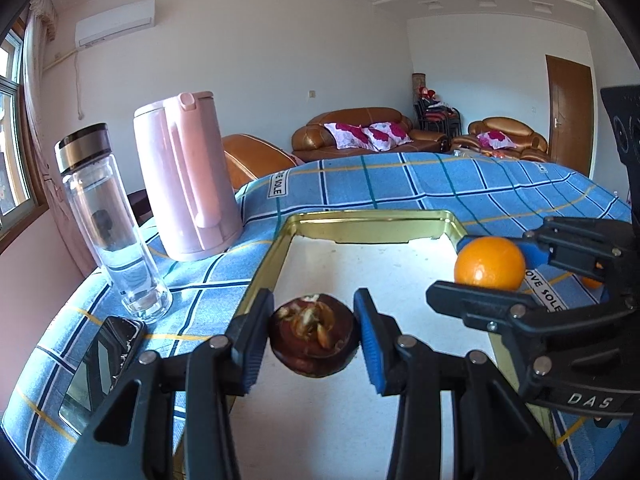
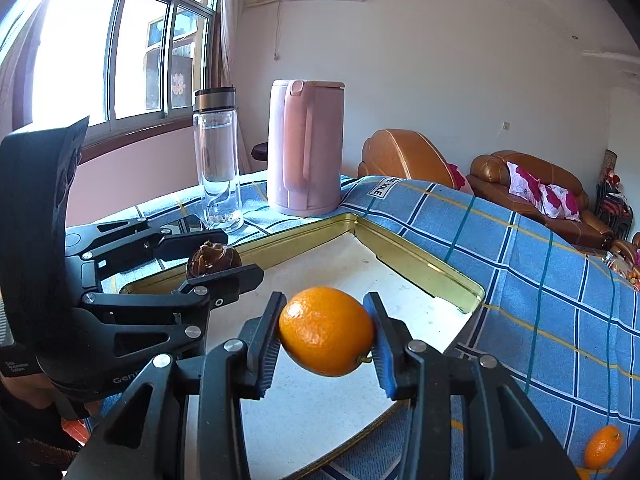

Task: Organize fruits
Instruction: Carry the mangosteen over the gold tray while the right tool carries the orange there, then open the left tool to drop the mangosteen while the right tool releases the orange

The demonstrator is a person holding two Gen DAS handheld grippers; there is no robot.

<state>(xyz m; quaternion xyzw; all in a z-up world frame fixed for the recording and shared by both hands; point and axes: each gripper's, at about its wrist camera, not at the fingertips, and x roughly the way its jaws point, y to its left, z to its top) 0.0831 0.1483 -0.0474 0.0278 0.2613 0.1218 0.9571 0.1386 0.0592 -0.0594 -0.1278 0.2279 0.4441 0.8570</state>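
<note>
Beyond the right tongs [image 1: 486, 276] in the left wrist view, a second orange [image 1: 592, 280] is almost wholly covered by their black linkage, and the far side of the gripped orange [image 1: 490, 262] is screened as well. In the right wrist view, the mangosteen [image 2: 214, 258] is half hidden between the fingers of the left tongs [image 2: 218, 254]. To the left of those tongs, a dark flat device [image 1: 102, 364] is partly covered by the linkage; what it is cannot be told.
</note>
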